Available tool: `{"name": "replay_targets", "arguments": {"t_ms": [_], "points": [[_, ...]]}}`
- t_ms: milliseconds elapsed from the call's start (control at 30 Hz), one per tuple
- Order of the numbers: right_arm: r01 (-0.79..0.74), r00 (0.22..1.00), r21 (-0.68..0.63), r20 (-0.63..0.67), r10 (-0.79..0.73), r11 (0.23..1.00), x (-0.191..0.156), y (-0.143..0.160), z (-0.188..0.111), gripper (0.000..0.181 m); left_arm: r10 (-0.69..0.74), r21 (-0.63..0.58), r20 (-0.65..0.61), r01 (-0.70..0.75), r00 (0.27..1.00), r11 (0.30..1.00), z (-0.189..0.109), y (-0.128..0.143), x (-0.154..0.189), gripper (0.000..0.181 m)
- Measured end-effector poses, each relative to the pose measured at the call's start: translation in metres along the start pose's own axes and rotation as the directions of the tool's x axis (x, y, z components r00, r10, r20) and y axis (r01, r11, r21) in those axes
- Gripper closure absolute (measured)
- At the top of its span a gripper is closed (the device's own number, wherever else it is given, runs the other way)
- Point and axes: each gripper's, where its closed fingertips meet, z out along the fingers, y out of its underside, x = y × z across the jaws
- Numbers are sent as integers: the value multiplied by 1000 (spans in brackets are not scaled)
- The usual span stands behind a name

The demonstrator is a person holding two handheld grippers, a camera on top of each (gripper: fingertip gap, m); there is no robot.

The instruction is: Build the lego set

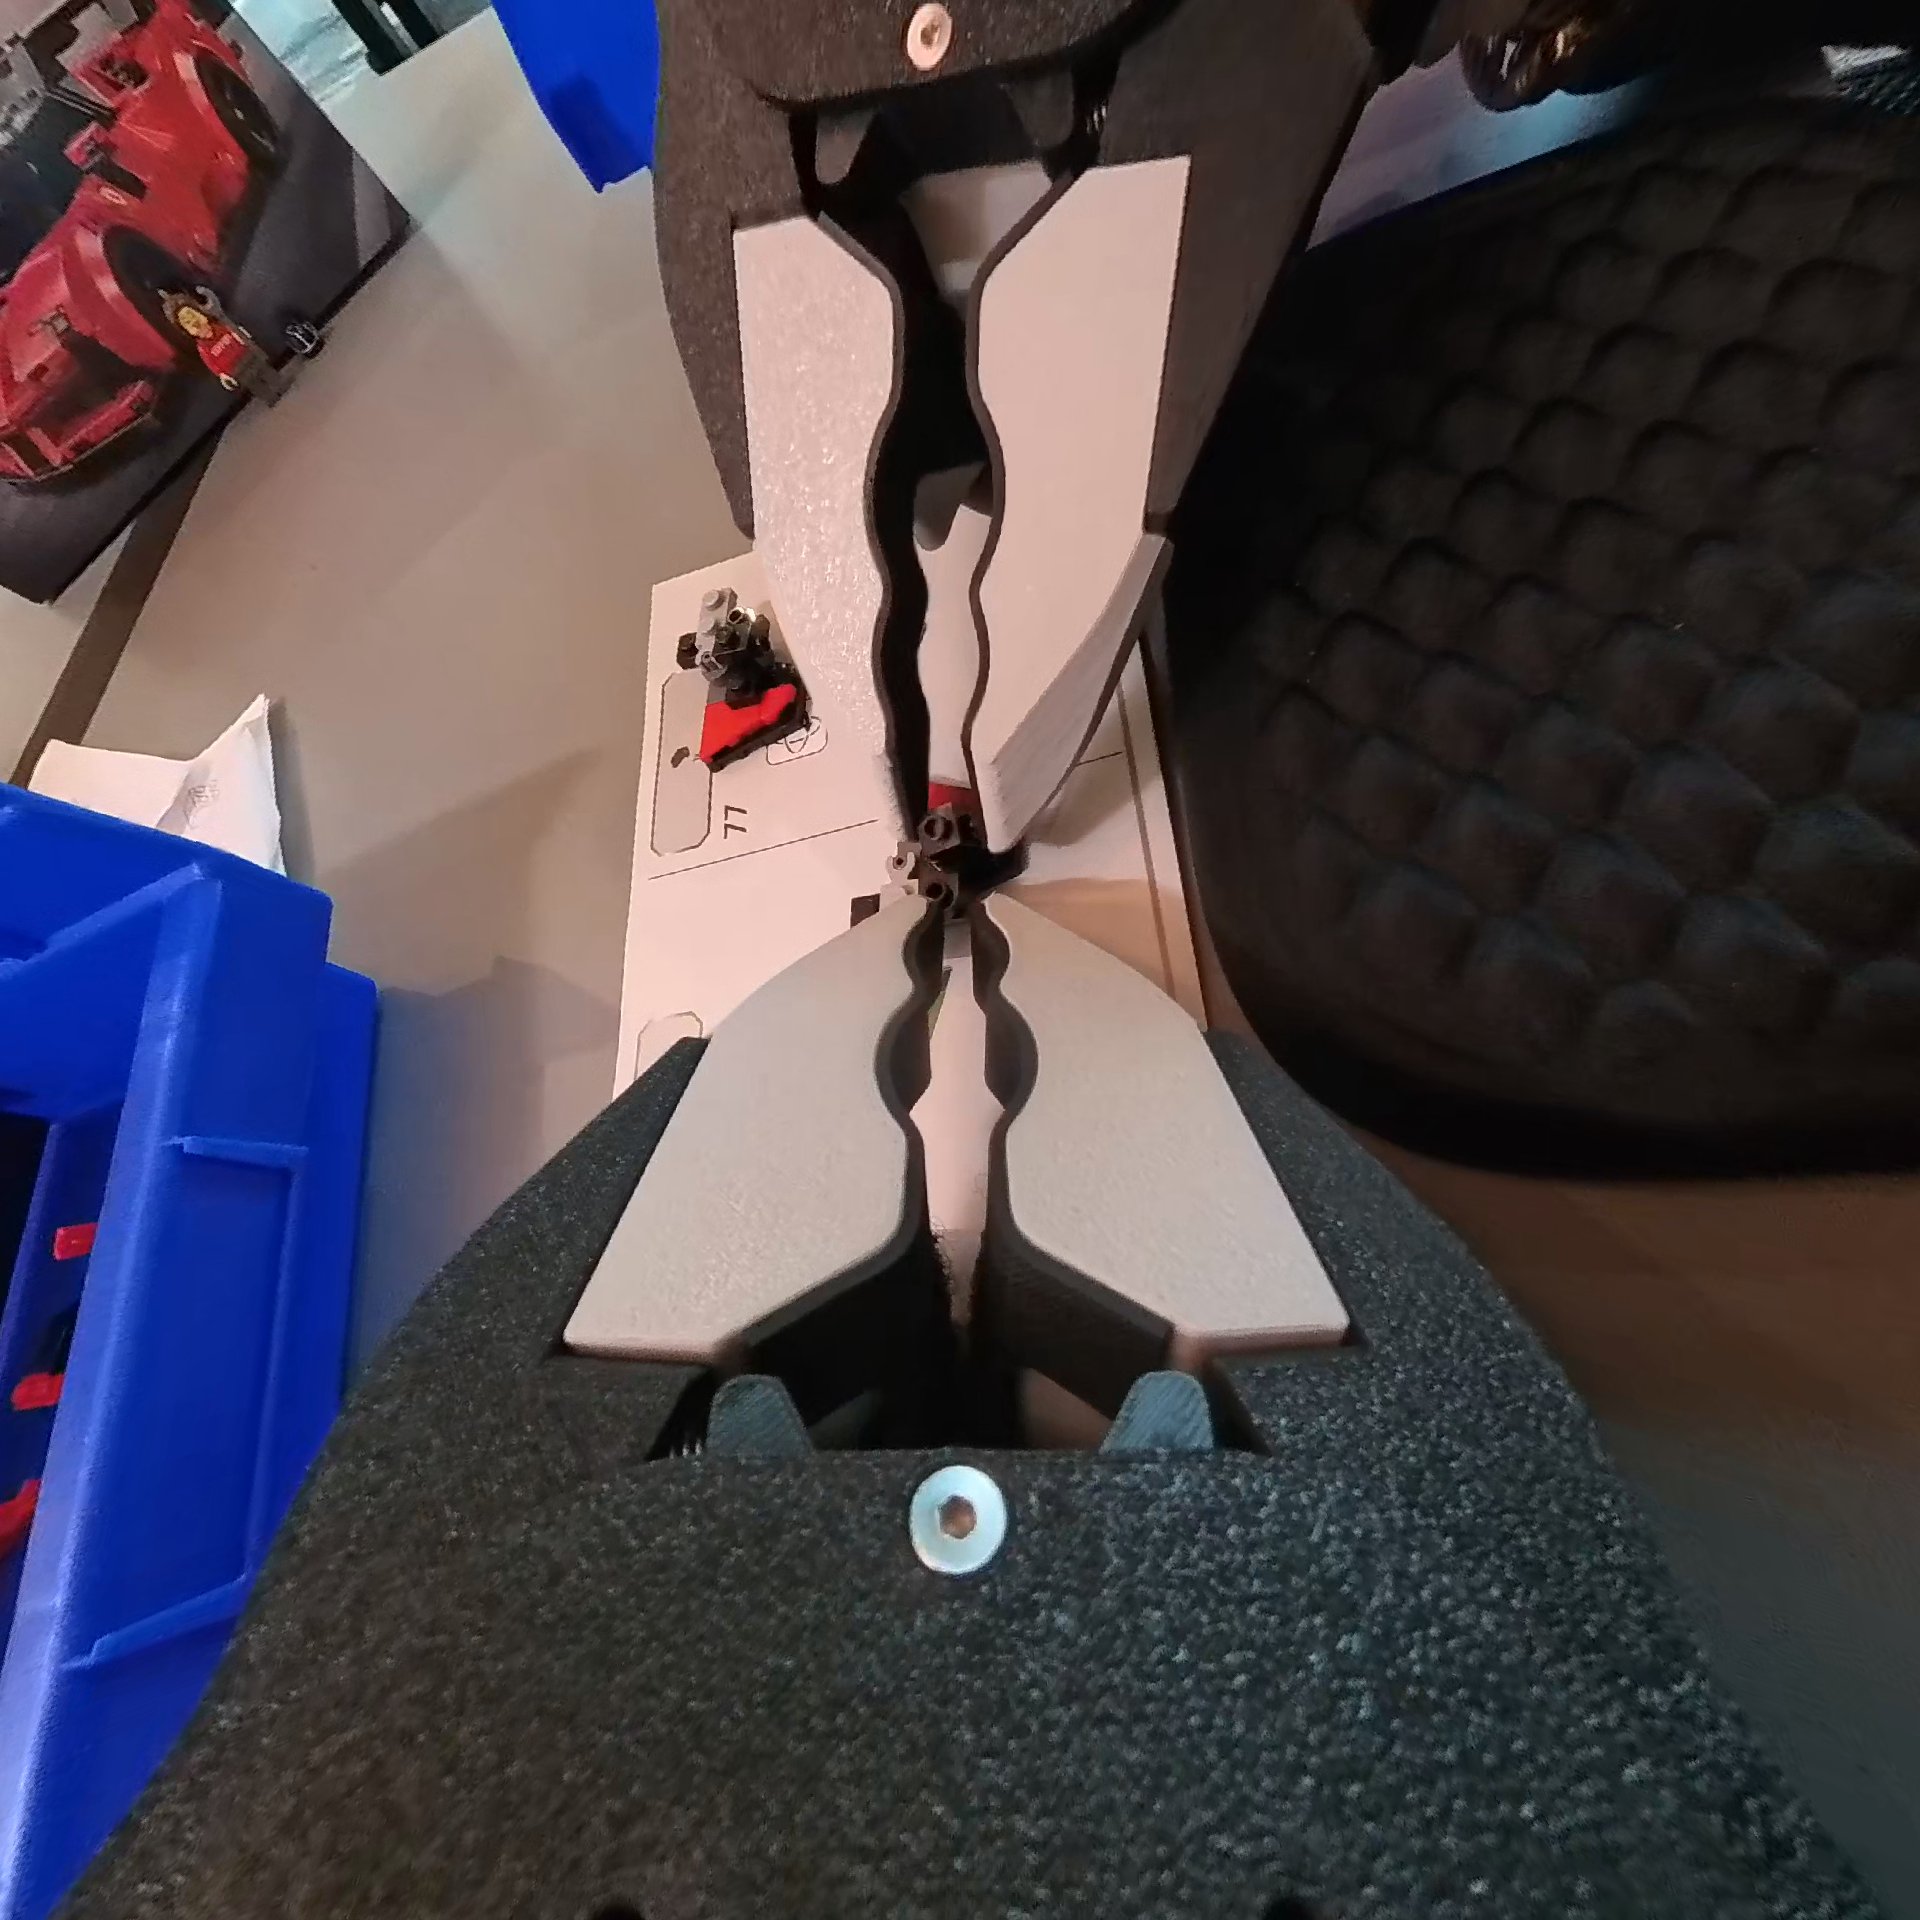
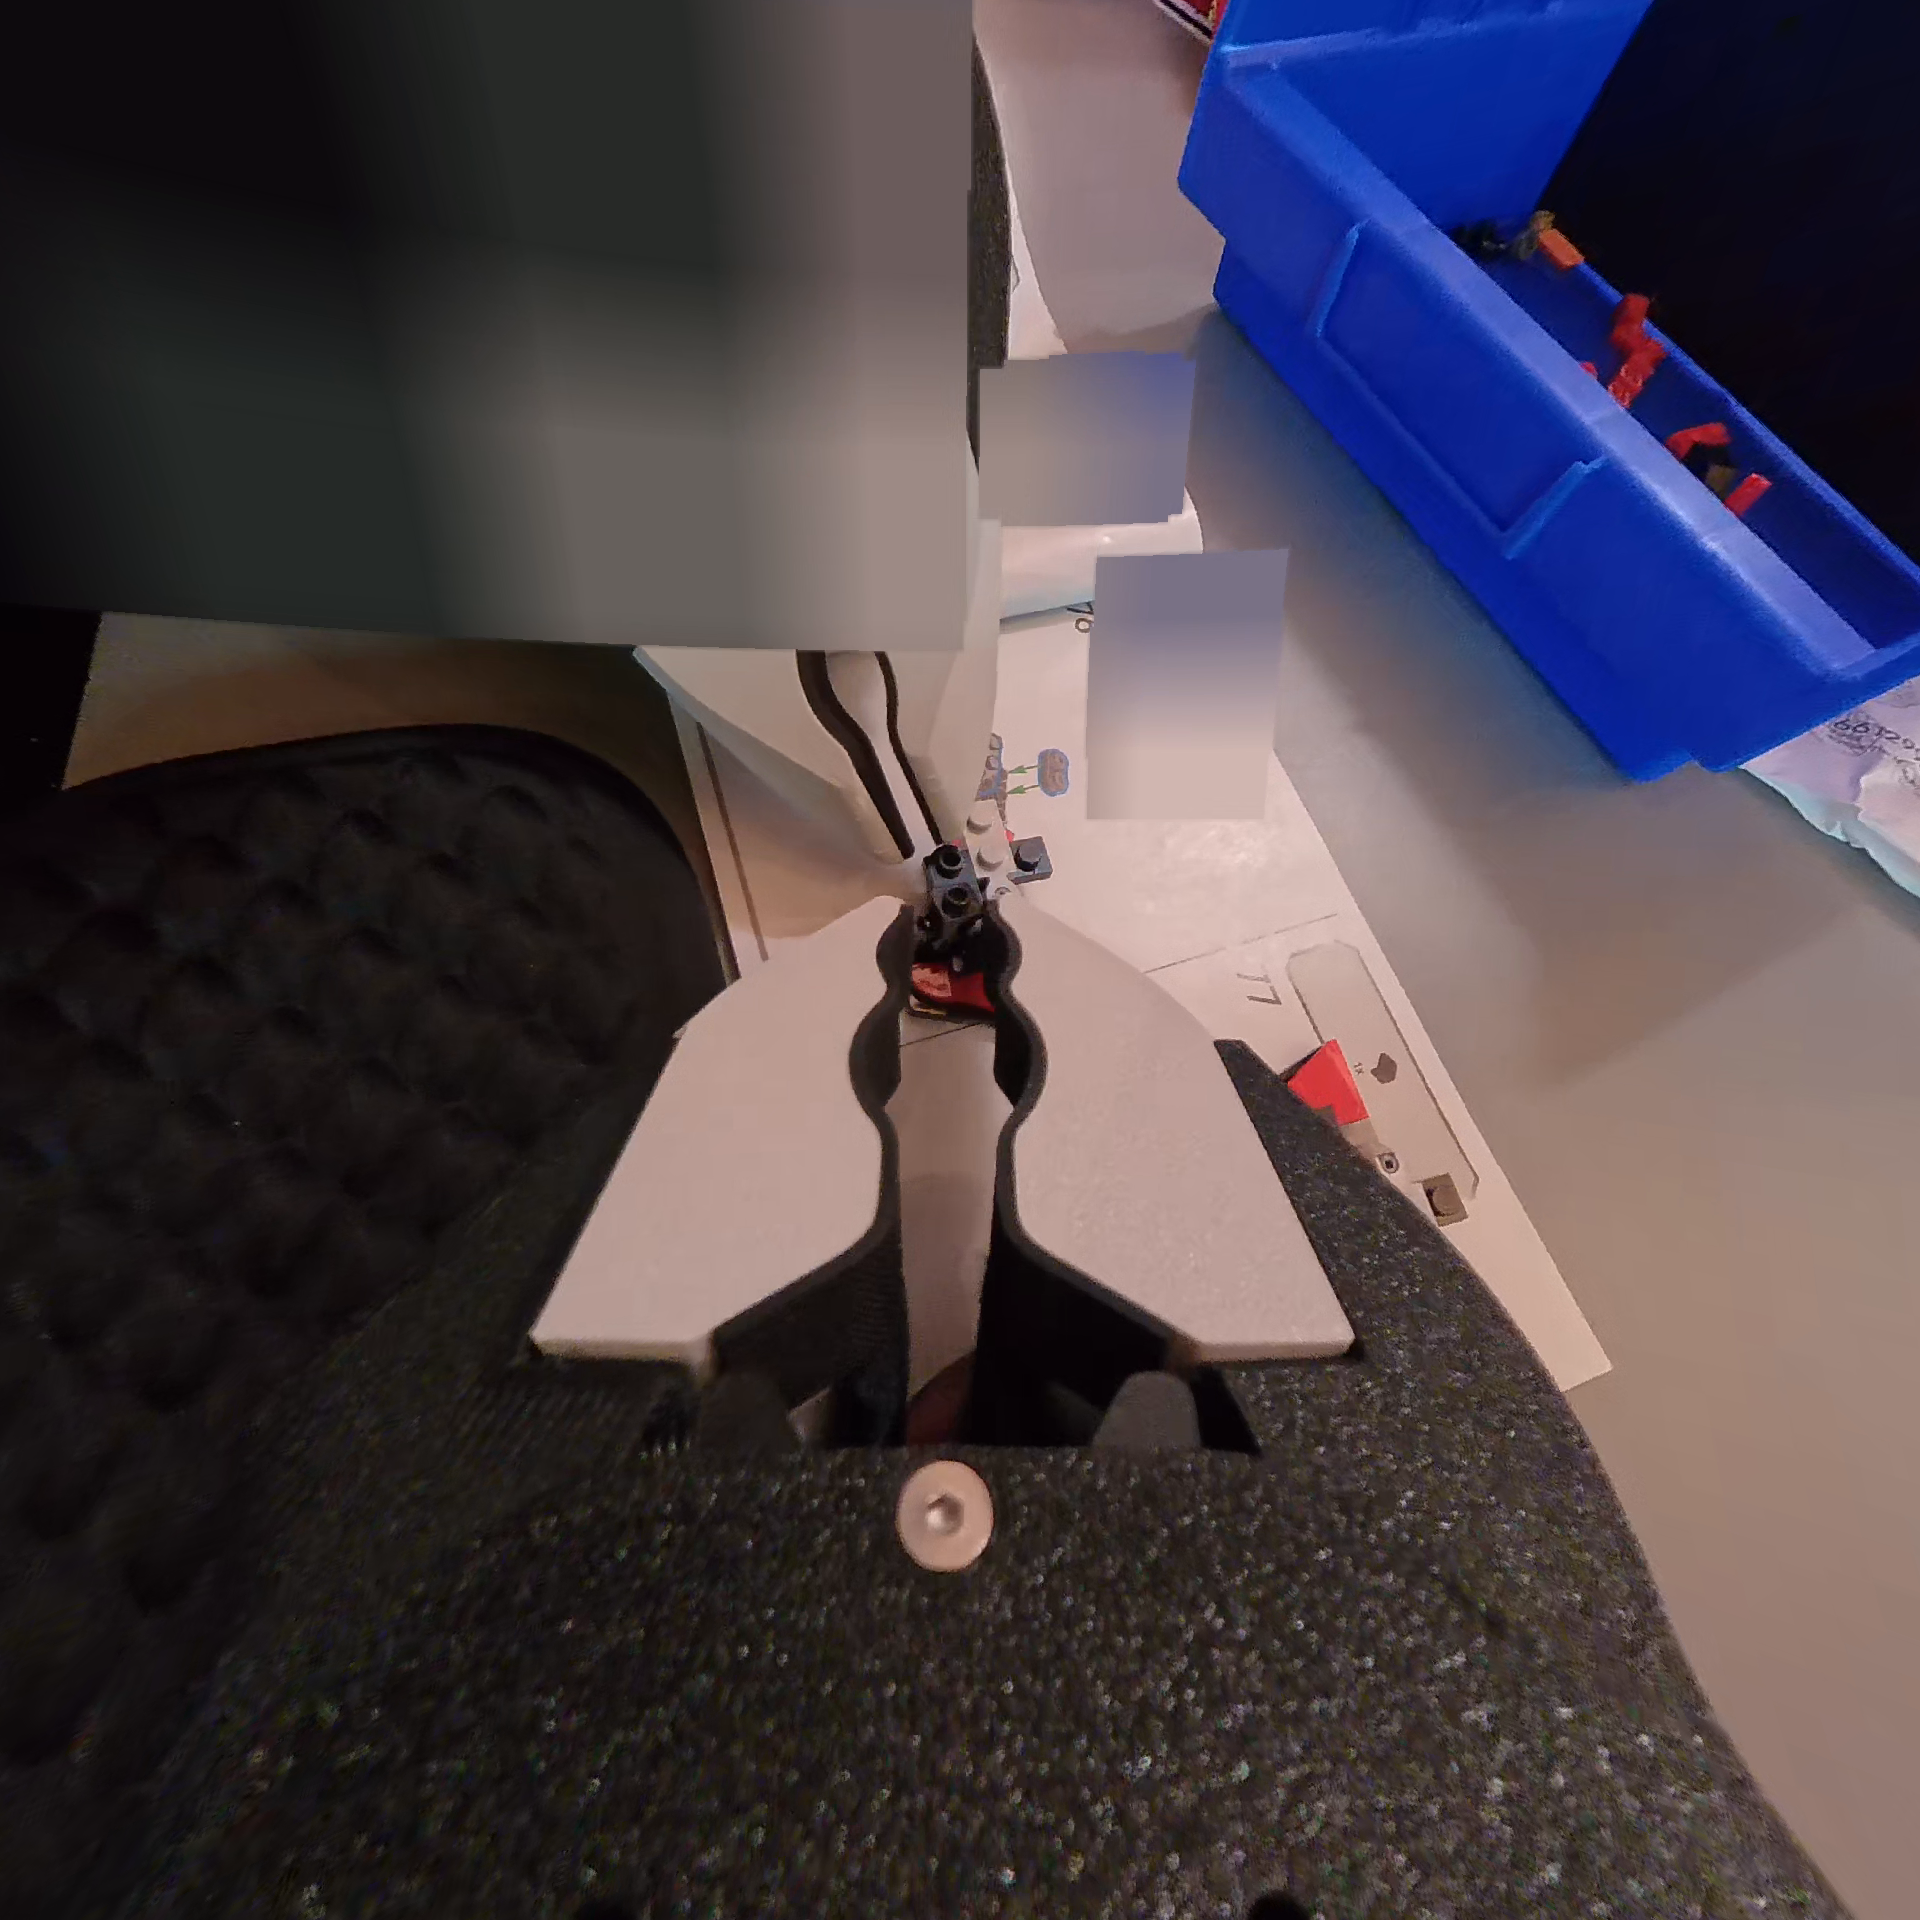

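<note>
both grippers meet tip to tip over the open instruction booklet (image 1: pixel 748 935) on the table (image 1: pixel 436 582). left gripper (image 1: pixel 940 914) has its fingers drawn nearly together, pinching the near end of a small dark lego assembly (image 1: pixel 940 857) of black and grey studded pieces. right gripper (image 2: pixel 951 935), reaching in from the far side of the left wrist view, is likewise almost closed and pinches the same assembly at its red and black end (image 2: pixel 948 982); a light grey plate with studs (image 2: pixel 1013 857) juts out to the right of it in the right wrist view. farther left on the booklet page lies a second little build, black and grey with a red wedge (image 1: pixel 743 691). a blue parts bin (image 2: pixel 1558 395) with loose red pieces sits on the table beside the booklet, and a black quilted cushion (image 1: pixel 1558 675) lies on the other side. at the far left is the set's box (image 1: pixel 135 260), printed with a red car.
</note>
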Motion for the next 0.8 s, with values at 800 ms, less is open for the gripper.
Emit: {"name": "replay_targets", "arguments": {"t_ms": [800], "points": [[11,998,-12,-54,-12,1000,4,2,0,167,12,1,-2,-12,1000,1000,0,-1,1,177]]}}
